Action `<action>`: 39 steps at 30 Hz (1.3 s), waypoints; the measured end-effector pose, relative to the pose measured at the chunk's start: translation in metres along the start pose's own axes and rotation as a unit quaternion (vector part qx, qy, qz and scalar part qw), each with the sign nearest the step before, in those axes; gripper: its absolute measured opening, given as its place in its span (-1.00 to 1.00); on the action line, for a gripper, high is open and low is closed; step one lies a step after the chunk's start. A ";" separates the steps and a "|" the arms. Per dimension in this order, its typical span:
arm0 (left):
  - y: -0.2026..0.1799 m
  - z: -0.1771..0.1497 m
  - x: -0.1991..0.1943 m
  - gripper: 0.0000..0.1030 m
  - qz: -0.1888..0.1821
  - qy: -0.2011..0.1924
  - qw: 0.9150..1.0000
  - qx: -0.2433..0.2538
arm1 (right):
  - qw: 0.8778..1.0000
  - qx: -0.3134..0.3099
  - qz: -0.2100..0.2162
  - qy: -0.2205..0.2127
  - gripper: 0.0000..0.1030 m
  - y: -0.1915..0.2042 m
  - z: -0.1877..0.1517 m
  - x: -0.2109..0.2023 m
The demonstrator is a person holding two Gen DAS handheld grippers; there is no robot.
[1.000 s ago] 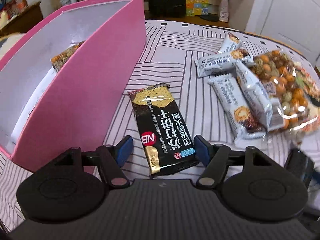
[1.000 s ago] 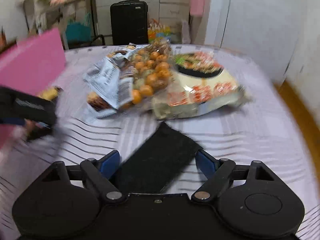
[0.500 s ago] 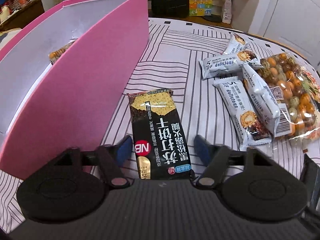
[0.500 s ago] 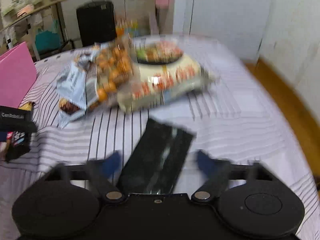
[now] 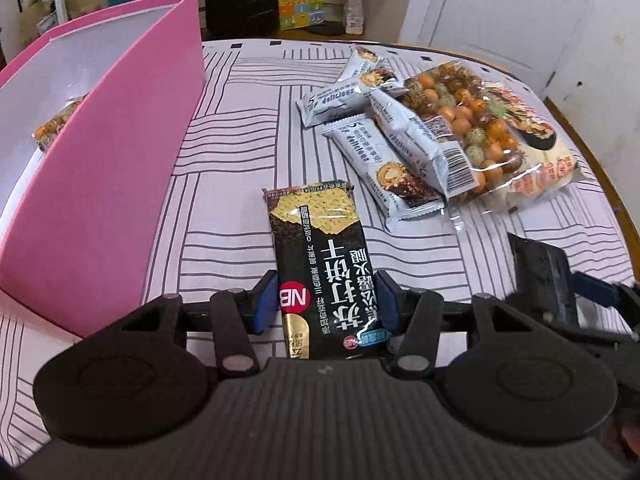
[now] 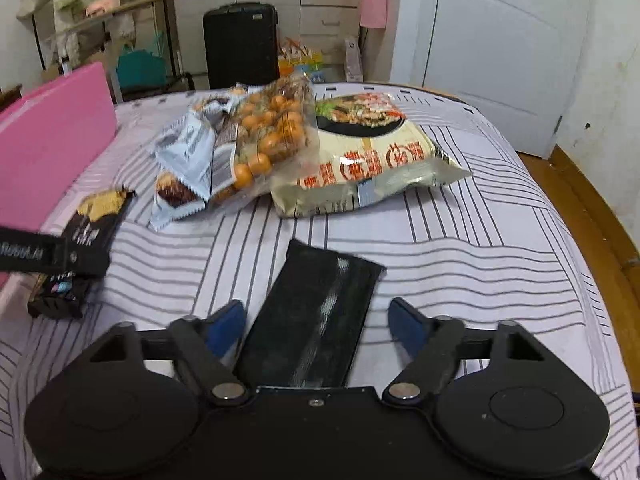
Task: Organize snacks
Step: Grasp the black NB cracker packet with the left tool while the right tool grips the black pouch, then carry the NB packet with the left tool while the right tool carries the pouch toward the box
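A black cracker packet (image 5: 320, 256) with a gold picture lies on the striped cloth, its near end between the blue pads of my left gripper (image 5: 326, 300), which has closed in against its sides. It also shows in the right wrist view (image 6: 92, 224). My right gripper (image 6: 316, 322) is open around a second black packet (image 6: 316, 316) that lies flat, printed side down; the pads stand clear of it. The pink box (image 5: 104, 168) stands at the left with an orange snack bag (image 5: 54, 128) inside.
Several grey cookie packets (image 5: 384, 160), a clear bag of orange and green balls (image 5: 464, 120) and a large noodle bag (image 6: 372, 160) lie in a heap at the far middle. The round table's wooden edge (image 6: 600, 216) curves at the right. A black suitcase (image 6: 240, 44) stands beyond.
My left gripper's jaws have narrowed onto the cracker packet and the view swung left of the pile. My right gripper steadied over the second black packet, still open.
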State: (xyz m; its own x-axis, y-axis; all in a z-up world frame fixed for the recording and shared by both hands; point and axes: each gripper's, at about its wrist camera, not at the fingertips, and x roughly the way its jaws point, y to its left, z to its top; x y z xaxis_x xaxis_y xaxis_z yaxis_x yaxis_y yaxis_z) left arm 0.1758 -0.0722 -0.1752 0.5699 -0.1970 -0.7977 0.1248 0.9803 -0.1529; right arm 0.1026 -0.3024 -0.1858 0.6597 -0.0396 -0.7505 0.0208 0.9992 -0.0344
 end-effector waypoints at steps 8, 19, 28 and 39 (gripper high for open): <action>0.009 0.008 0.009 -0.08 -0.012 0.007 0.999 -0.033 | 1.000 0.027 -0.002 -0.001 0.16 0.000 -0.003 -0.008; 0.002 0.008 -0.040 -0.09 -0.027 0.025 0.999 -0.010 | 0.994 0.072 0.079 0.030 0.16 -0.007 0.006 -0.040; 0.003 -0.004 -0.085 -0.09 -0.029 0.052 0.998 0.028 | 0.984 0.045 0.167 0.038 0.16 0.005 0.018 -0.089; 0.033 -0.001 -0.136 -0.09 -0.047 0.074 0.996 0.029 | 0.967 -0.032 0.243 0.066 0.16 0.035 0.063 -0.138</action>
State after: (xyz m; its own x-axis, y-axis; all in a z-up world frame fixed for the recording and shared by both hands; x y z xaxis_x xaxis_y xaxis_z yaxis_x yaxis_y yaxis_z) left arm 0.1022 -0.0129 -0.0725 0.4277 -0.2792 -0.8597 0.2210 0.9545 -0.2001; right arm 0.0597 -0.2618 -0.0418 0.4779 0.4306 -0.7656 -0.3173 0.8974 0.3067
